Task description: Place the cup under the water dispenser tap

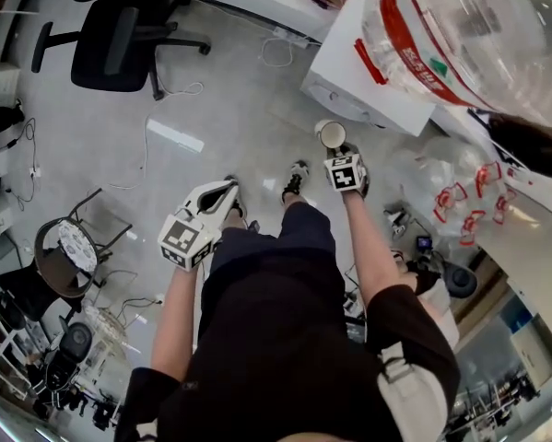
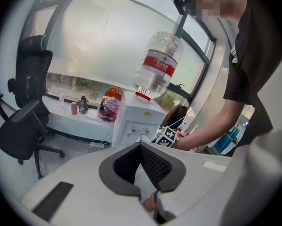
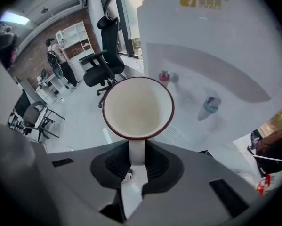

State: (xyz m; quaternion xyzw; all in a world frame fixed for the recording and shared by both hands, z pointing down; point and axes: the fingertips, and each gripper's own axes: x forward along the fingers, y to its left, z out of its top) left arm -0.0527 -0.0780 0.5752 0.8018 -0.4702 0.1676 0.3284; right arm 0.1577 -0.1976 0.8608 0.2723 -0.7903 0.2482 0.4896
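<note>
Pale grey floor is spreading under both grippers. The cup is showing a cream inside, a white wall and a dark red rim, with its open mouth facing back along the right gripper. That gripper's jaws are clamping the cup's white handle, so the cup is standing out just past their tips.

Well off to the left gripper's left, a black office chair is standing on the floor. The left gripper is hanging low in front of the person, its jaw tips meeting with nothing between them. To its right, the right gripper is holding the cup close to the front of the white water dispenser, which is carrying an upturned clear bottle with a red label.

Counting from the right gripper view: one cup, and two taps on the dispenser just beyond the rim, a red tap nearer and a blue tap further right. The cup is sitting beside them, not yet under either.
</note>
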